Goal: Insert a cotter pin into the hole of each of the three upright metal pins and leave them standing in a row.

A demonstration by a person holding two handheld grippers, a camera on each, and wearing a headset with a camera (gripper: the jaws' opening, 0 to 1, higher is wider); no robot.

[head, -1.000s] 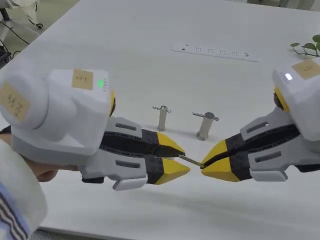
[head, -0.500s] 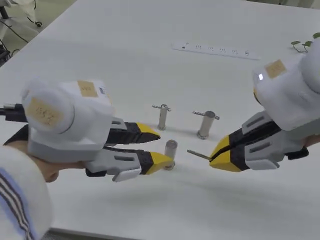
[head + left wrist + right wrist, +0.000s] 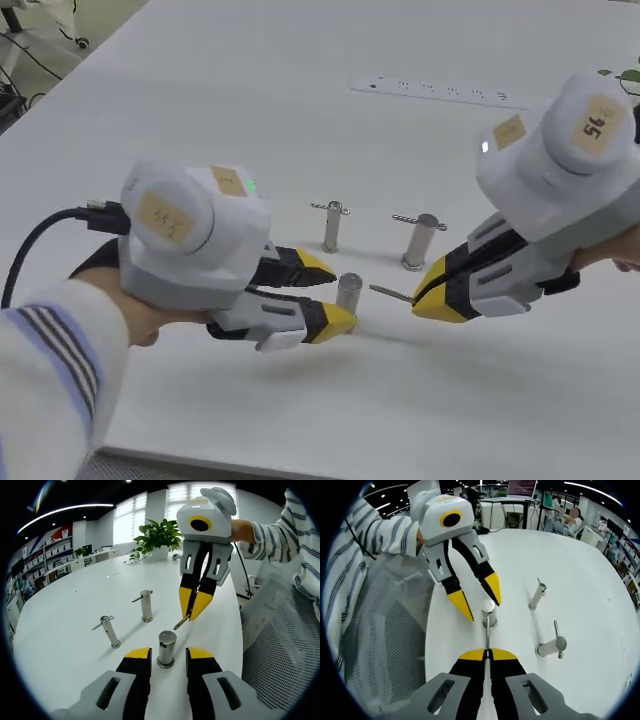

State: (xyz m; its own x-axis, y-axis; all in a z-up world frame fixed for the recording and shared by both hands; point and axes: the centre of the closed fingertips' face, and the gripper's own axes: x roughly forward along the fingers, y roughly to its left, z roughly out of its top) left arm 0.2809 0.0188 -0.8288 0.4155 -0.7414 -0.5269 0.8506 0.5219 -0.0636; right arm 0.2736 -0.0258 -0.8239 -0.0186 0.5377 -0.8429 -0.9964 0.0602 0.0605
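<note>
My left gripper: jaws released, bare metal pin upright between them, not gripped. My right gripper: jaws clenched on cotter pin, tip ahead, near pin head. Risk: misaimed push topples unheld pin.

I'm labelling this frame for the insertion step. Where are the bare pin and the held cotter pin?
bare pin (image 3: pixel 348 295), head view, on the middle of its upright shaft.
cotter pin (image 3: pixel 390 293), head view, midway along its exposed length.
</note>
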